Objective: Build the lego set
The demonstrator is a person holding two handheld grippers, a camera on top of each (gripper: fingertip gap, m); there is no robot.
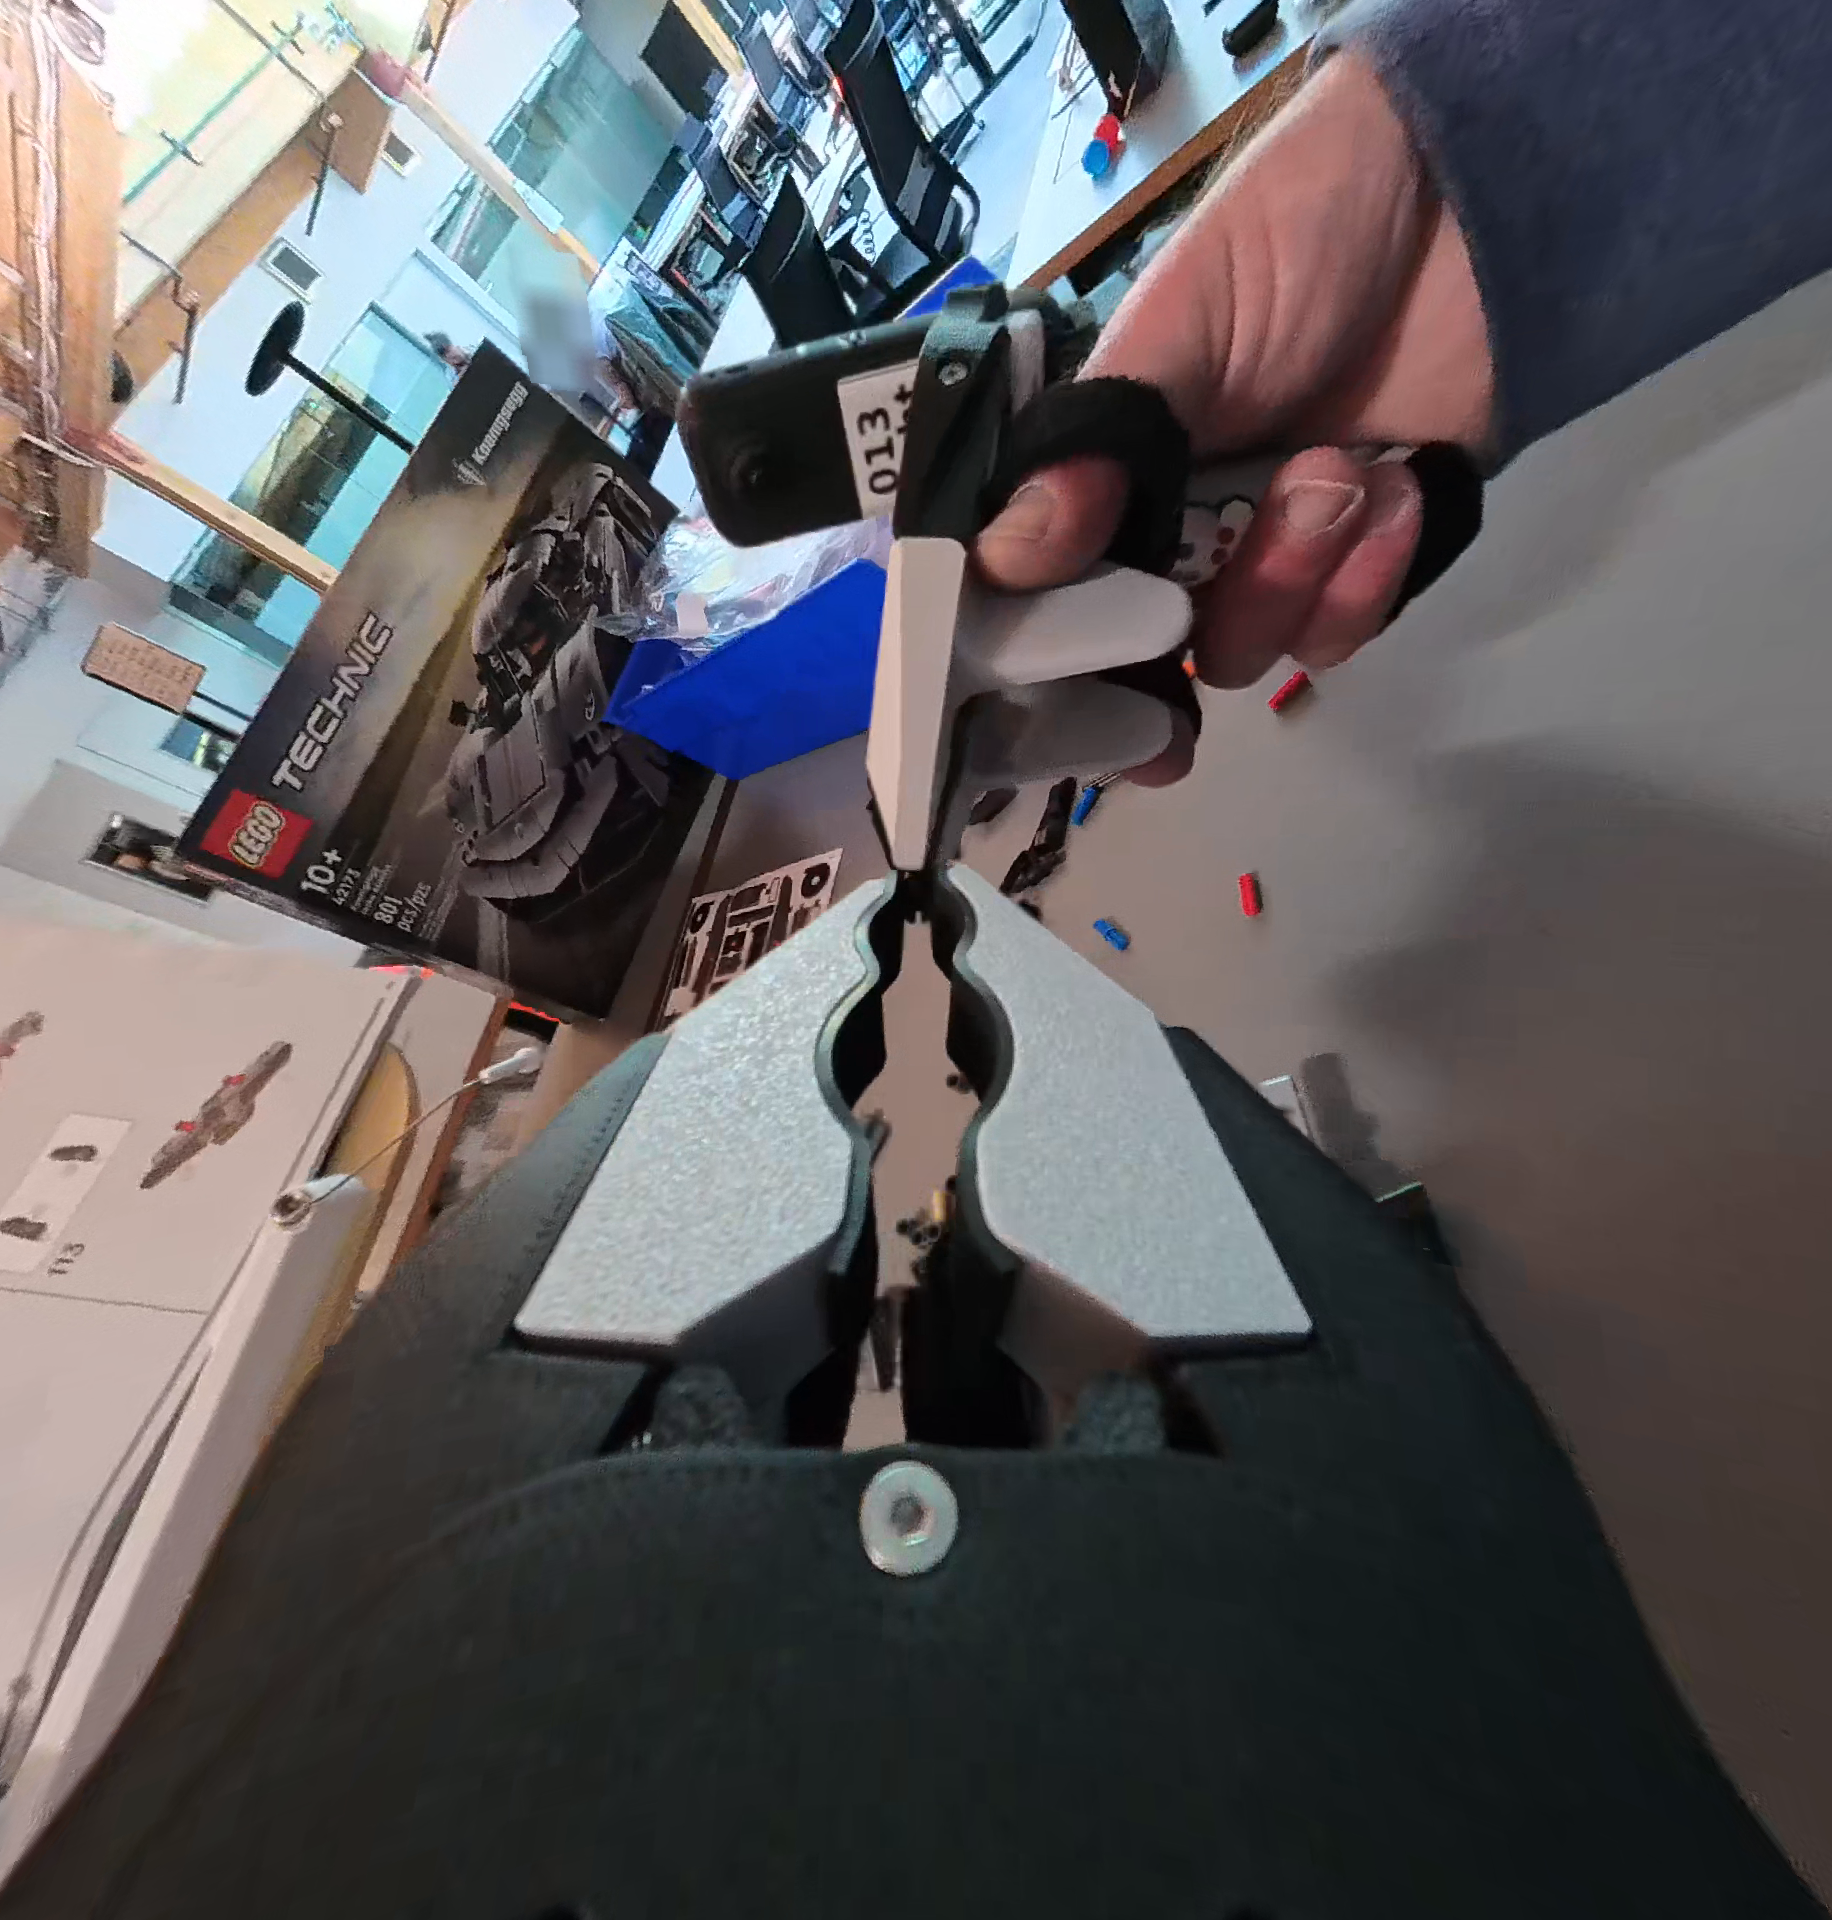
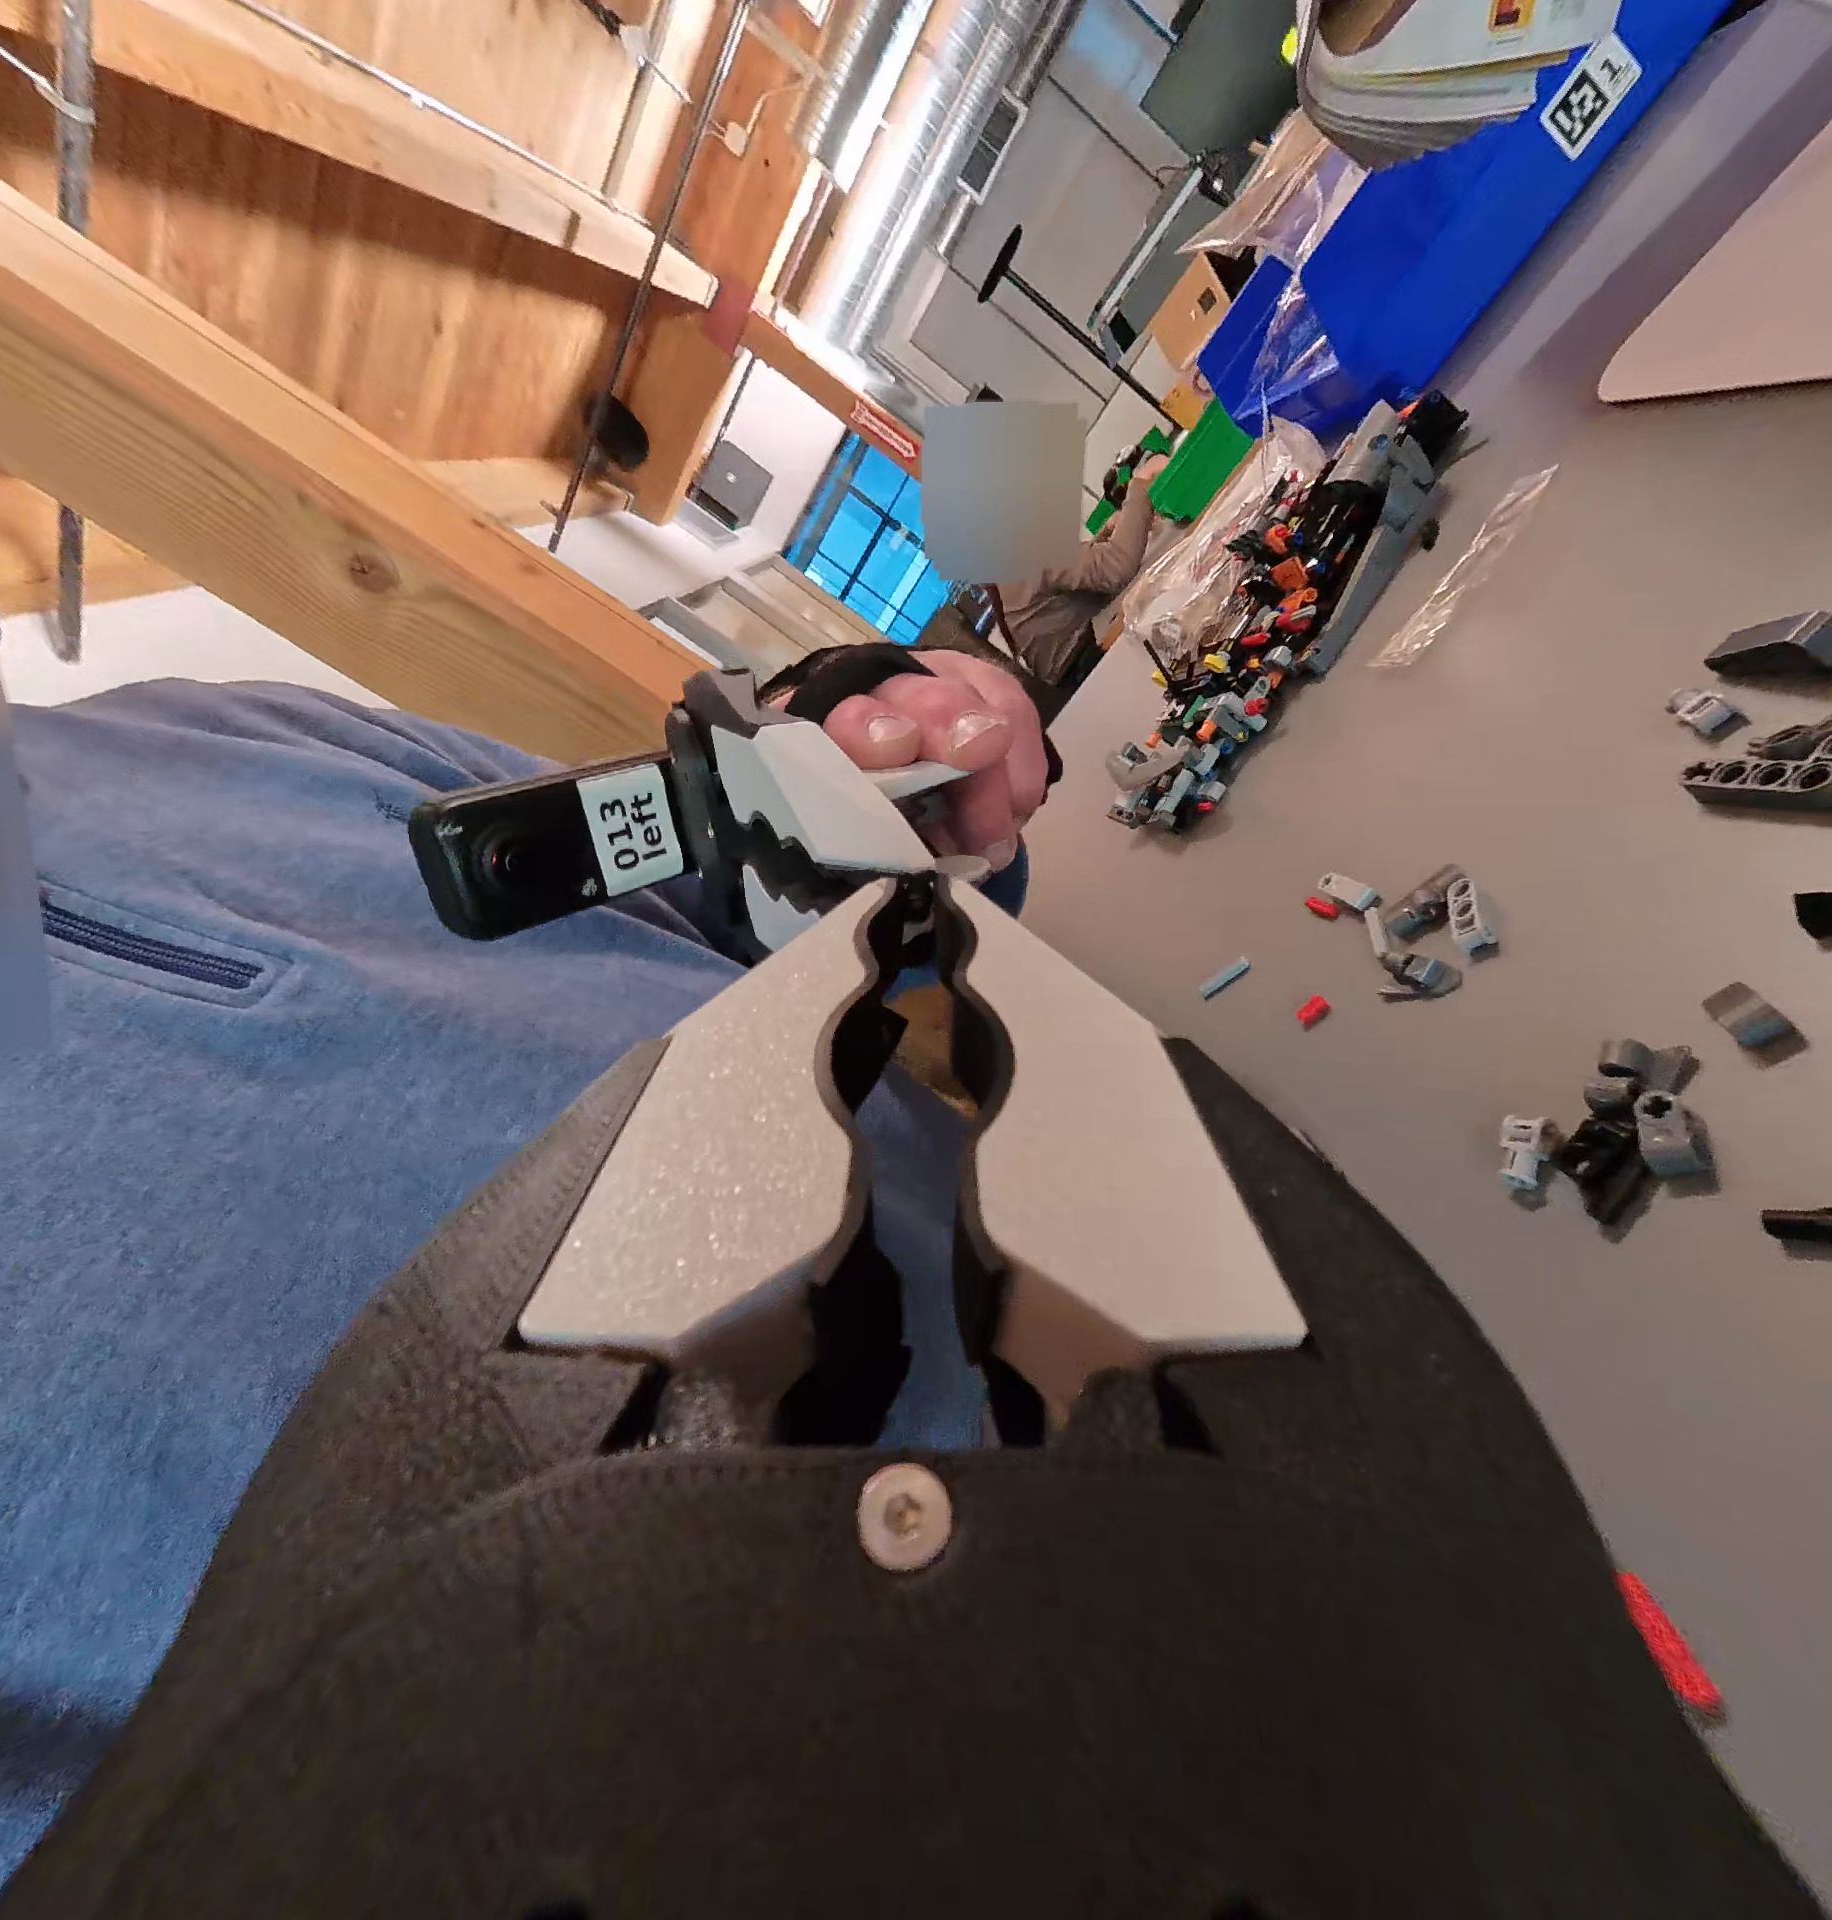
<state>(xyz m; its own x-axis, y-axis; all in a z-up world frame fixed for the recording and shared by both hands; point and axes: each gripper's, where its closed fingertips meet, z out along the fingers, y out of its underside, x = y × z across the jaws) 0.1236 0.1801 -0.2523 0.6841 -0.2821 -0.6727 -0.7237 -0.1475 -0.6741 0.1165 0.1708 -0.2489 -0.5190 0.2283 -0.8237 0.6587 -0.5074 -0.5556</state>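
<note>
The left gripper [image 1: 914, 896], with grainy light-grey plastic fingers scalloped along their inner edges on a black ribbed body, has its tips pinched almost together on a small black lego piece [image 1: 917, 902], held up in the air above the smooth grey table [image 1: 1514, 1039]. The right gripper [image 2: 917, 902], of the same make, meets it tip to tip and is likewise closed down on that small dark piece [image 2: 917, 914]; the piece is too small and hidden to tell its shape or which way its long axis runs. In the left wrist view the right gripper [image 1: 910, 852] points down at the piece, held by a hand [image 1: 1296, 416] in a blue fleece sleeve with black straps over the fingers. In the right wrist view the left gripper [image 2: 927, 868] reaches in from the left, a black oblong camera fixed to its side. Small red and blue pins [image 1: 1247, 891] lie scattered on the table. A glossy dark cardboard set box [image 1: 455, 727] stands tilted near a blue plastic bin [image 1: 746, 686] holding crinkled clear bags. An open white instruction booklet [image 1: 143, 1195] lies at the left. Farther along the table sits a long heap of mixed coloured lego parts [image 2: 1255, 623] by clear plastic bags, and nearer, loose grey and black beams and connectors [image 2: 1608, 1132]. A second blue bin [image 2: 1411, 249] stands at the table's far end.
</note>
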